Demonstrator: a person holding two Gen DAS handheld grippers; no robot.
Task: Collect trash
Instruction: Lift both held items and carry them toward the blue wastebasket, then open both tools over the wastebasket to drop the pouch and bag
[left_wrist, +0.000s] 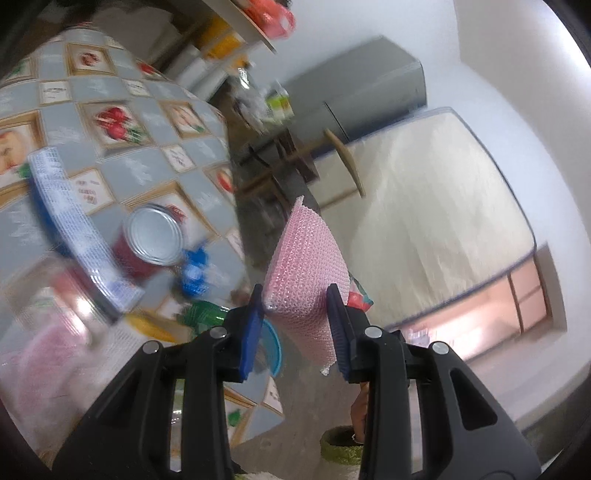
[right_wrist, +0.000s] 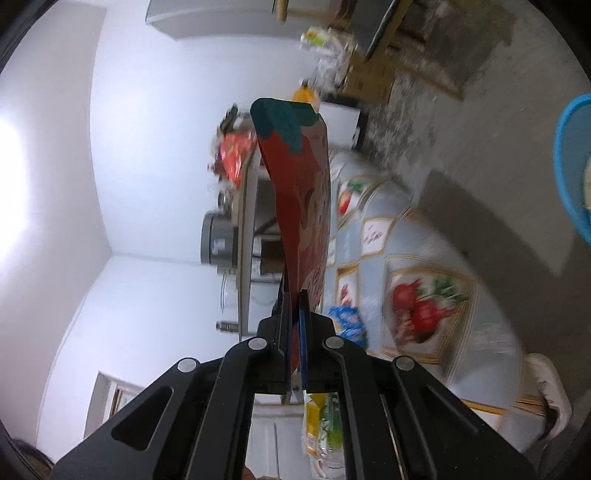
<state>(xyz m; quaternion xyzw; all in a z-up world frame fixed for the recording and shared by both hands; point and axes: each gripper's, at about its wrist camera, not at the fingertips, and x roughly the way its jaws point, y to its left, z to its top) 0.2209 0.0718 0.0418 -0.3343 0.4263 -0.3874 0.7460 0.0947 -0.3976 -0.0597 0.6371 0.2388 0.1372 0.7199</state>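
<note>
At frame centre, the left tool (left_wrist: 295, 325) grips a pink textured pad (left_wrist: 306, 273), the right tool (right_wrist: 295, 332) pinches a red wrapper (right_wrist: 299, 206) (both lifted clear); next, likely binning them.

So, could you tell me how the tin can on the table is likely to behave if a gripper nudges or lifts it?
The tin can seems to stand upright beside the blue wrapper, so a low push would probably slide it, a high one tip it. Tipped, its round body would likely roll. Its metal lid looks smooth, so perhaps slippery; its weight cannot be judged.
</note>
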